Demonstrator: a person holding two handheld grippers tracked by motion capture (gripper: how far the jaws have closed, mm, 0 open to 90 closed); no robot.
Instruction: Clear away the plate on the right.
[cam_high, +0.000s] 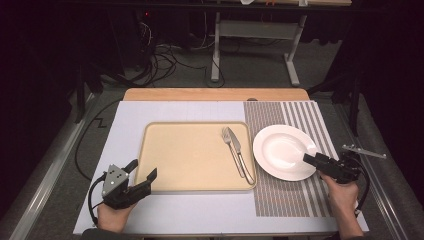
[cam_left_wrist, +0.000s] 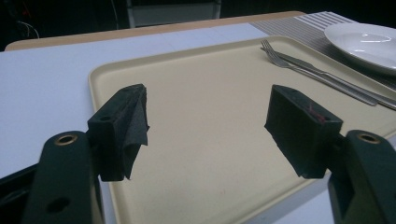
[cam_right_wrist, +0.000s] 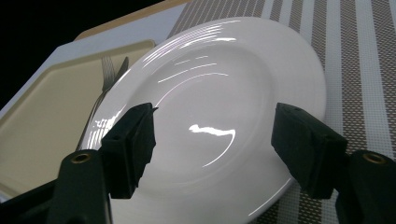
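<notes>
Right gripper (cam_high: 311, 159), jaws wide & empty, hangs over the plate (cam_right_wrist: 243, 93); it's hard, slick, breaky, so grab the rim; left gripper (cam_high: 142, 172) open, empty.

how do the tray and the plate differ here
The tray is beige and rectangular; the plate is white, round and glossy. The tray lies on the plain white mat and carries a fork and knife; the plate lies on the striped mat, bare. Both lie flat, neither gripped.
</notes>
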